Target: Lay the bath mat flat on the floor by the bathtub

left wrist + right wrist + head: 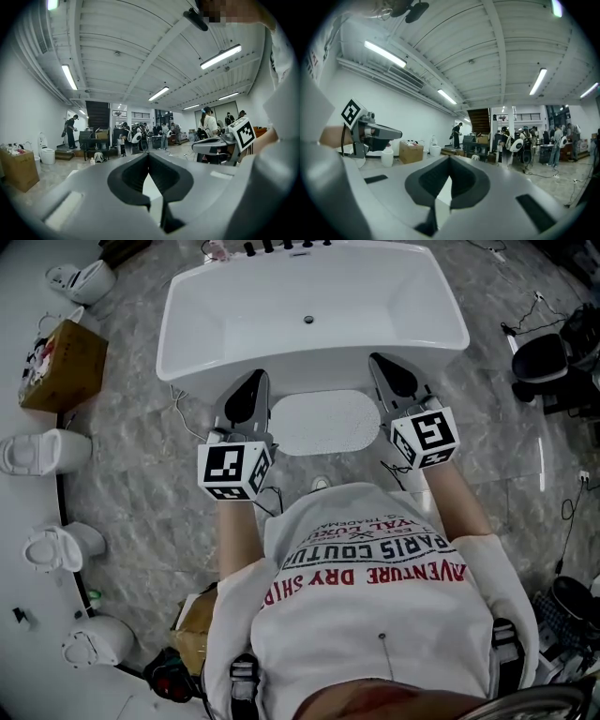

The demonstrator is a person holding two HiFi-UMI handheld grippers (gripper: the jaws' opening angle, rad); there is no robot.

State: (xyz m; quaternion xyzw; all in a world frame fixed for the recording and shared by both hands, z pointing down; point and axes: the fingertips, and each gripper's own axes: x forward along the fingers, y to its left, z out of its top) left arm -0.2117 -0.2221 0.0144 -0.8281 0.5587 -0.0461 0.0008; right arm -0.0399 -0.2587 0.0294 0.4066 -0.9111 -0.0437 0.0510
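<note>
A white rounded bath mat (pixel 323 421) lies flat on the grey marble floor, close against the near side of the white bathtub (pixel 192 306). My left gripper (pixel 255 382) hovers over the mat's left end and my right gripper (pixel 379 362) over its right end. Both are raised off the floor and point level across the room. In the left gripper view the left gripper (pixel 148 157) has its jaws together with nothing between them. The right gripper (pixel 450 159) looks the same in its own view. The mat does not show in either gripper view.
A cardboard box (pixel 61 367) and several white toilets (pixel 42 451) line the wall on the left. A black chair (pixel 544 357) and cables lie on the right. Several people (pixel 525 140) and more equipment stand far across the hall.
</note>
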